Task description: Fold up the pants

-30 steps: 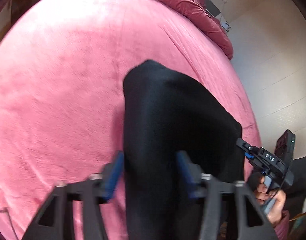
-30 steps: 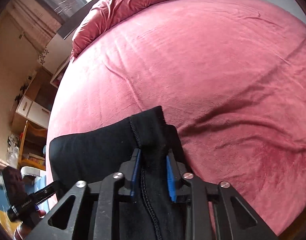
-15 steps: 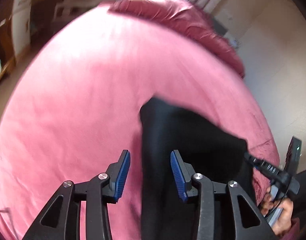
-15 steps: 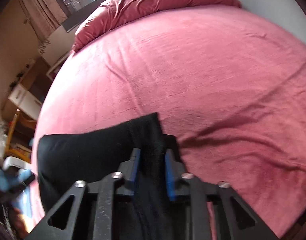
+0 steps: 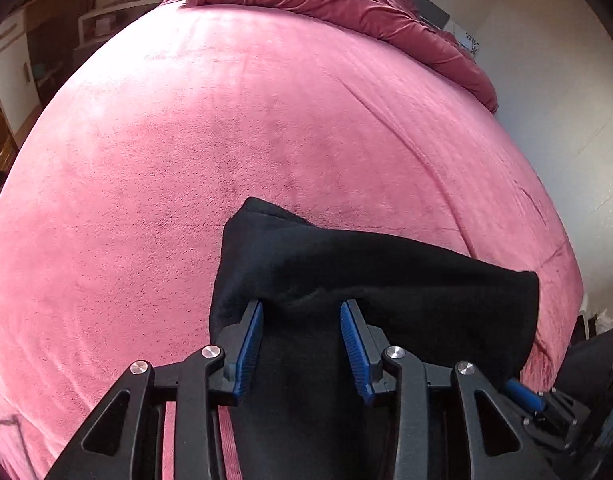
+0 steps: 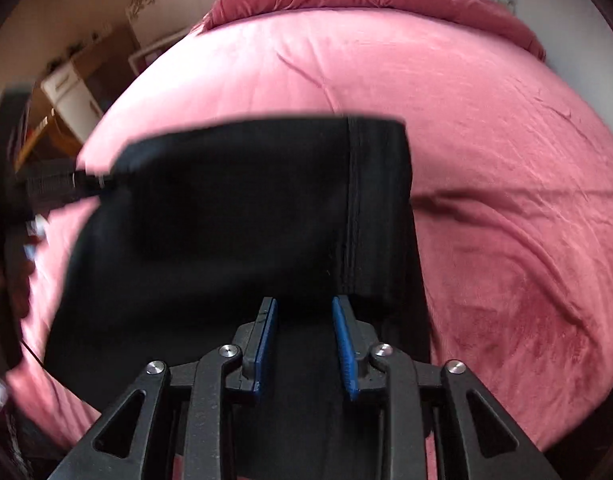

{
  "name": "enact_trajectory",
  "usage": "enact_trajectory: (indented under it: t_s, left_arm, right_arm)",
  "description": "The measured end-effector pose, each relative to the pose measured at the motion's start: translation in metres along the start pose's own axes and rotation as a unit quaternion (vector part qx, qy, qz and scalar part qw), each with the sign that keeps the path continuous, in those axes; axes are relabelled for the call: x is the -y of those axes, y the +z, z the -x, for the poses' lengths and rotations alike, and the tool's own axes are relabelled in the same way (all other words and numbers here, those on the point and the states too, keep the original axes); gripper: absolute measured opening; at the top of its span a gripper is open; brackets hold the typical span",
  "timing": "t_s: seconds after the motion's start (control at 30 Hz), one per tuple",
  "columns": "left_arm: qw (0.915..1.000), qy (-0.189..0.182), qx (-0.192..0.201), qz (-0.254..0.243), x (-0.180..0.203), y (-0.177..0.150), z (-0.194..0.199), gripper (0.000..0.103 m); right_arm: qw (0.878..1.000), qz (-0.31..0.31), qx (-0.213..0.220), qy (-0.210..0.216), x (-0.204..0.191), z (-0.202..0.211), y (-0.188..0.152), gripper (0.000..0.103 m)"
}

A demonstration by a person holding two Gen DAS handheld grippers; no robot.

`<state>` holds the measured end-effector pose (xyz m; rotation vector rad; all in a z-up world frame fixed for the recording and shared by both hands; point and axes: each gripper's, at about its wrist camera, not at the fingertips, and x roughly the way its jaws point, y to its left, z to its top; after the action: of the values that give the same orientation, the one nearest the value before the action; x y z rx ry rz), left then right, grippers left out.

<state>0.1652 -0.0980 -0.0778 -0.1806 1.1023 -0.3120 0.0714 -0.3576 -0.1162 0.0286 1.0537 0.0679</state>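
Pants (image 5: 366, 280): black, folded over, held up as a panel just above the near edge of the bed (image 5: 146, 180), one end in each claw. The span is kept taut, judged so that the fold can be laid down flat and square.

Left claw (image 5: 304, 346): set about half open, a thick bunch of cloth clamped between the blue pads (image 5: 252, 344); jaws have just been closing slightly.

Right claw (image 6: 305, 346): gap narrower, dark cloth between the pads; jaws have just been closing. A side seam (image 6: 352, 200) is seen just beyond its tips.

Hard to make out:
- Pad contact on the right side is lost against black cloth; the grip is inferred from the left view, where this claw is seen at the panel's corner.
- Layer count is not readable.
- The right view is motion-blurred at left.
- Waistband and hems are not distinguished.
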Motion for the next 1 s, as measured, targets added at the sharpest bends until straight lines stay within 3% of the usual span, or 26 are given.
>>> enact_trajectory:
  t_s: [0.17,0.33,0.5,0.67,1.0]
  left_arm:
    - [0.9995,0.018,0.023,-0.011,0.011,-0.009,0.019,0.041]
    - [0.998,0.036,0.052,0.001,0.003,-0.019,0.047,0.047]
    - [0.9965,0.045,0.069,-0.011,-0.001,-0.041,0.07,0.051]
    - [0.996,0.044,0.075,-0.021,0.003,-0.062,0.077,0.055]
    - [0.996,0.038,0.07,-0.04,0.008,-0.092,0.088,0.056]
  right_arm:
    - [1.0,-0.002,0.012,-0.007,-0.001,0.003,-0.002,0.027]
    - [1.0,-0.022,0.021,-0.001,0.002,0.01,-0.007,0.03]
    - [1.0,-0.021,0.02,-0.002,-0.001,0.016,-0.006,0.041]
    - [0.999,-0.023,0.024,-0.006,-0.012,0.021,-0.001,0.048]
    - [0.999,-0.025,0.039,-0.015,-0.01,0.054,-0.021,0.05]
